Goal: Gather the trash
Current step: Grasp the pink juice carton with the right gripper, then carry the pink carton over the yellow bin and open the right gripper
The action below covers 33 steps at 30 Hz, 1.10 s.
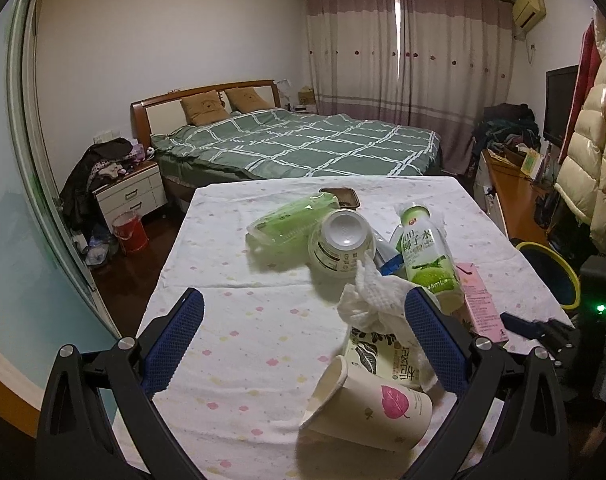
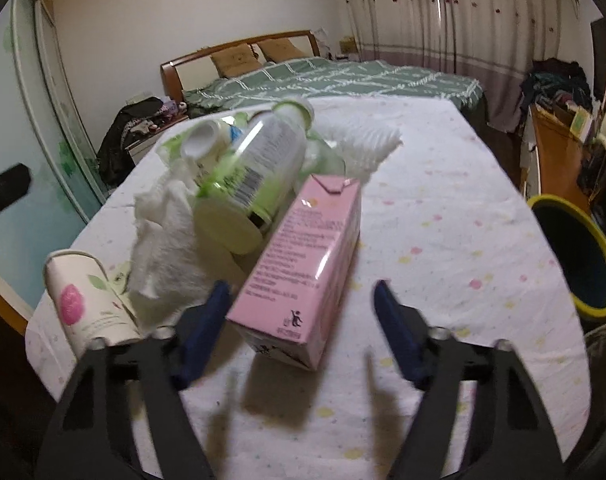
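Observation:
Trash lies on a table with a dotted white cloth (image 1: 239, 312). My left gripper (image 1: 303, 312) is open. A paper cup with a pink leaf (image 1: 375, 404) lies on its side between its fingers, and a crumpled tissue (image 1: 375, 300) rests against the right finger. Beyond them lie a green-labelled bottle (image 1: 427, 256), an upturned white tub (image 1: 341, 248) and a green plastic packet (image 1: 291, 220). My right gripper (image 2: 301, 296) is open around the near end of a pink carton (image 2: 303, 260). Its left finger is almost at the carton's side; the right finger stands well apart.
A bin with a yellow rim (image 2: 575, 252) stands off the table's right edge. A dark tray (image 1: 341, 197) sits at the table's far end. Behind the table are a green-quilted bed (image 1: 303, 144), a white nightstand (image 1: 131, 192) and a red bucket (image 1: 130, 232) on the floor.

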{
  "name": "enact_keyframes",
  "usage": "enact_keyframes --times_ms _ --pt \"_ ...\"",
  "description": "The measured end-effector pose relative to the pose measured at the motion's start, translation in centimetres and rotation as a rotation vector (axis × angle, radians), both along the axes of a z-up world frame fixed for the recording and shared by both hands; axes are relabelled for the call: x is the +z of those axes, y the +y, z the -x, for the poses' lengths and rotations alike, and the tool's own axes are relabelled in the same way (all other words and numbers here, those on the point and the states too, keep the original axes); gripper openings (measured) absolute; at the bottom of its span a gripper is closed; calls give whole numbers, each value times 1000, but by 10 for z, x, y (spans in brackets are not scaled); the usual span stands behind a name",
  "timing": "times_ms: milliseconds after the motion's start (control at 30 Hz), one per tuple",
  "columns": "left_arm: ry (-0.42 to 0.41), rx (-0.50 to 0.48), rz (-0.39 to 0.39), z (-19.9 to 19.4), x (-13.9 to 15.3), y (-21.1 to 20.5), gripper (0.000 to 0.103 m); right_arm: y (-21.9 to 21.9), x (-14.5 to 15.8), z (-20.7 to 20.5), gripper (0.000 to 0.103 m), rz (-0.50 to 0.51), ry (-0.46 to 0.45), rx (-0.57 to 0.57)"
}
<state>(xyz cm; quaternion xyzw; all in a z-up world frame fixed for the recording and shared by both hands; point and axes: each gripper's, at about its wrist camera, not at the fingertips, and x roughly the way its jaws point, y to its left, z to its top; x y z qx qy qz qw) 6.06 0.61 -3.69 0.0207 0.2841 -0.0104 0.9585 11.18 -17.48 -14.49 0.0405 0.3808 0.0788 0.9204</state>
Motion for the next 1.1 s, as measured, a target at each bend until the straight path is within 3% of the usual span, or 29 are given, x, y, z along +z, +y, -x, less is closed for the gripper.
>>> enact_keyframes --times_ms 133,233,500,700,900,1100 --pt "-1 0 12 -1 2 1 99 1 -10 -4 55 6 17 2" --pt "3 -4 8 -1 2 0 99 -7 -9 -5 40 -8 11 -2" --pt "10 -25 6 -5 2 -6 99 -46 20 6 39 -87 -42 -19" --pt "12 -50 1 -7 2 -16 99 -116 51 1 39 -61 -111 -186" --pt "25 -70 9 -11 -1 -23 99 -226 46 -39 39 -49 -2 -380" --pt "51 -96 23 -20 -7 -34 99 -315 -17 -94 39 -38 255 -482"
